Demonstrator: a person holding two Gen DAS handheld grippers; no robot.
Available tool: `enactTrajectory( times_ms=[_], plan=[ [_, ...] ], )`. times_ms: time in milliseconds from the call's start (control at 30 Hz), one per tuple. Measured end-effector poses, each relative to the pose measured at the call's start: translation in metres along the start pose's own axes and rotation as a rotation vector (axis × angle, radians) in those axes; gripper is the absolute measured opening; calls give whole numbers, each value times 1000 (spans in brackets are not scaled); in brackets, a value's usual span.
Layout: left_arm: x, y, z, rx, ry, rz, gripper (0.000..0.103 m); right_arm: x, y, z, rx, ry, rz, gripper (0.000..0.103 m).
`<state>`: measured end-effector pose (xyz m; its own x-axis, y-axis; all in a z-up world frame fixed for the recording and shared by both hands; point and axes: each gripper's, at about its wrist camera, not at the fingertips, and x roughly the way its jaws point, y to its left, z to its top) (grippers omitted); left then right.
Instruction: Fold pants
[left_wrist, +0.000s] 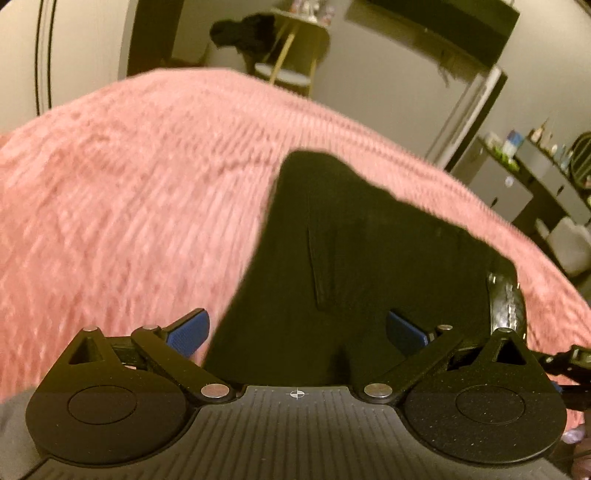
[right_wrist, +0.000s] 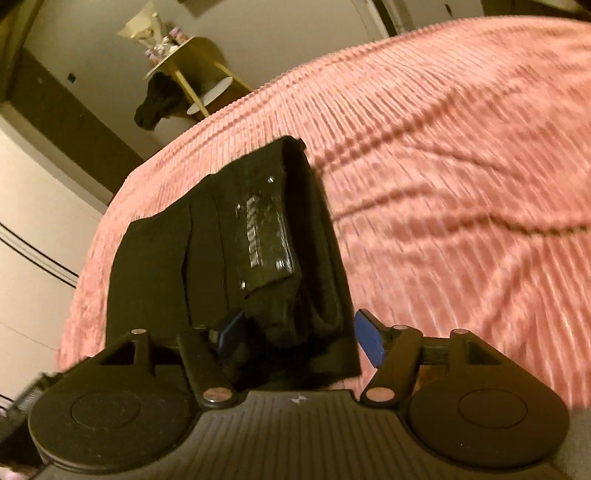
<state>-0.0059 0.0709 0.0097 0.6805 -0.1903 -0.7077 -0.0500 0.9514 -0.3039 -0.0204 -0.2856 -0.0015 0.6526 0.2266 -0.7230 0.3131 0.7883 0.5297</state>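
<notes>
Left wrist view: black pants (left_wrist: 354, 251) lie folded on a pink ribbed bedspread (left_wrist: 129, 192). The bundle's long axis runs from the near edge, under the camera, away toward the far right, narrowing to a rounded corner at the far end. A seam or pocket slit runs along that axis. The left hand-held gripper (left_wrist: 297, 332) stands with its blue pads apart; cloth lies between them, the pads not pressing on it. Part of the other tool shows at the right edge of the cloth.

Right wrist view: the same pants (right_wrist: 229, 251) form a compact stack, long axis near to far, leaning slightly right. A glossy black label patch (right_wrist: 266, 236) sits on top. The right hand-held gripper (right_wrist: 299, 341) has its pads spread, the near end of the stack between them, unclamped. A small round side table (right_wrist: 192, 70) stands far beyond the bed.
</notes>
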Motion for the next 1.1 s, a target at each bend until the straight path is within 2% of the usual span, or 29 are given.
enactTrajectory(
  times_ms=[133, 200, 333, 400, 467, 633, 700, 800, 867, 933, 1033, 1100],
  plan=[
    [21, 11, 14, 2, 32, -37, 103, 17, 4, 18, -43, -19, -4, 68],
    [40, 24, 21, -56, 75, -58, 103, 29, -3, 28, -28, 9, 12, 70],
    [76, 44, 29, -183, 166, -134, 103, 52, -26, 40, 80, 93, 130, 74],
    [93, 50, 33, -218, 202, -206, 103, 62, -37, 42, 138, 139, 198, 77],
    [107, 53, 37, -240, 234, -239, 103, 72, -46, 46, 181, 171, 253, 80],
    [127, 42, 53, -181, 241, -260, 103, 89, -52, 58, 194, 168, 349, 82],
    [136, 35, 55, -140, 243, -252, 103, 95, -53, 60, 195, 156, 366, 75],
    [147, 24, 58, -21, 234, -248, 103, 102, -51, 60, 163, 141, 392, 61],
    [149, 19, 60, 29, 220, -251, 103, 105, -53, 64, 157, 143, 412, 56],
    [150, 14, 60, 46, 209, -256, 103, 110, -52, 63, 149, 145, 423, 58],
    [153, 11, 58, 84, 193, -256, 103, 115, -43, 64, 109, 147, 424, 68],
    [153, 11, 59, 65, 181, -252, 102, 118, -35, 65, 80, 142, 406, 68]
  ],
)
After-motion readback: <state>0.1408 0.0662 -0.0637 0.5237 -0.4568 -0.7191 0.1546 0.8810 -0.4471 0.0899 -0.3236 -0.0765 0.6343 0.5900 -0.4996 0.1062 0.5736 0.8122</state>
